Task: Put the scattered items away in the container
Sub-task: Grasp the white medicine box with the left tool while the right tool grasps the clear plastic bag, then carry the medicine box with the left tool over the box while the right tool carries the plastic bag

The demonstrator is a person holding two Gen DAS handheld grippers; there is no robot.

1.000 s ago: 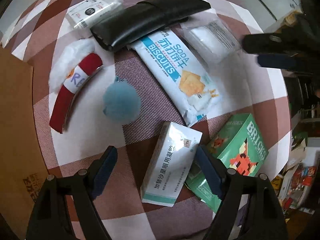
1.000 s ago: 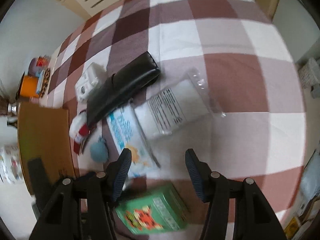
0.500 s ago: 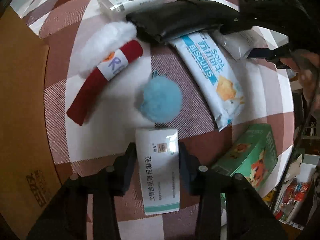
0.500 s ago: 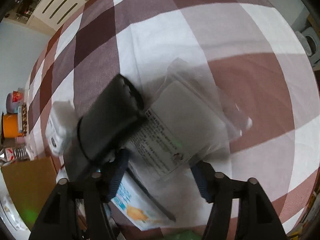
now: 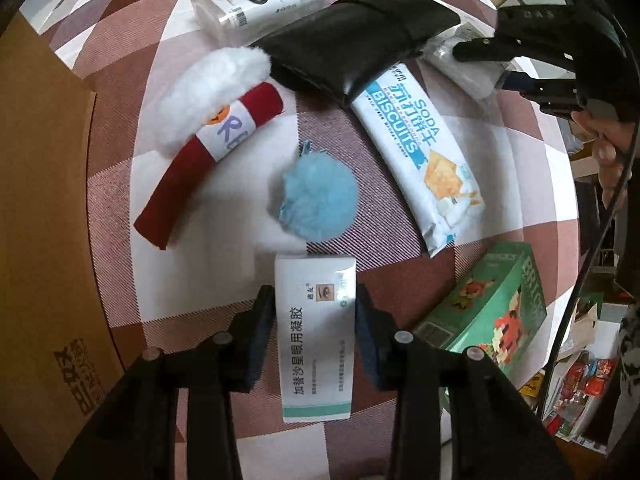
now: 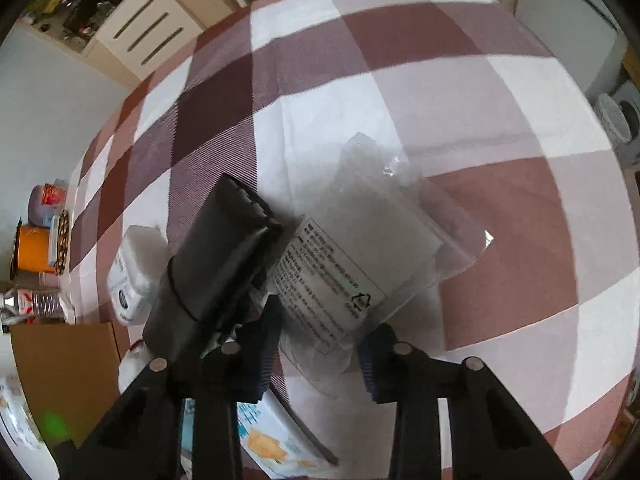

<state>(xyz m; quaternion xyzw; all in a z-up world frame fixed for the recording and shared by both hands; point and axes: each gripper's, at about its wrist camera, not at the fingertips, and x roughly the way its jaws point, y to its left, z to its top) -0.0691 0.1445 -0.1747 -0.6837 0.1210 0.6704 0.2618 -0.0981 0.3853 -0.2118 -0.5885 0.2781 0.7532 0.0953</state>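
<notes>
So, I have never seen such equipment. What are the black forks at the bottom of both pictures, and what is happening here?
They are hand-held grippers, one in each of a person's hands; no robot is present. Each carries a camera looking forward along its two fingers, so each picture is one gripper's own view.

In the left view, the left gripper is closed around a white medicine box. On the checked tablecloth lie a blue pompom, a biscuit packet, a black pouch, a red and white plush and a green box. A cardboard box stands on the left.

In the right view, the right gripper straddles a clear bag; whether it grips yet is unclear.
</notes>
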